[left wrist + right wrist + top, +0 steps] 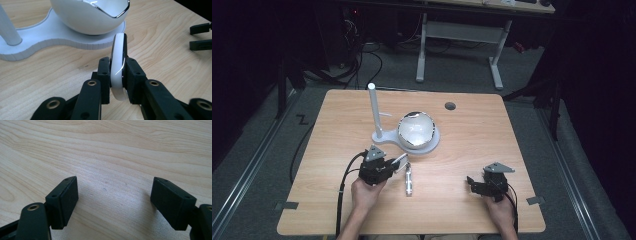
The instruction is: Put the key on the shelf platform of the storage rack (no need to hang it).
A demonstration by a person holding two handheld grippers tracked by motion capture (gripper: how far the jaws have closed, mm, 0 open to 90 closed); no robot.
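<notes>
Table [472, 135]: light wood, one round grommet hole [450, 106] at the far side.

Stand [384, 137]: white, flat curved base, left of centre toward the far side. A white post [374, 109] rises upright from its left end. A white dome-shaped shell [416, 131] with a chrome rim sits on its right end.

Left gripper [393, 166]: near left, just in front of the stand. Jaws clamped on a flat white disc [118, 67] with a dark edge band, held on edge between the two pads, upright and raised off the table. The disc [399, 161] is just near of the stand base, apart from it.

Cylinder [409, 180]: small, silvery, lying on the table just right of the left gripper, its long axis running near to far.

Right gripper [474, 184]: near right, well apart from the stand. Jaws wide apart, nothing between them, bare table beneath [112, 192].
</notes>
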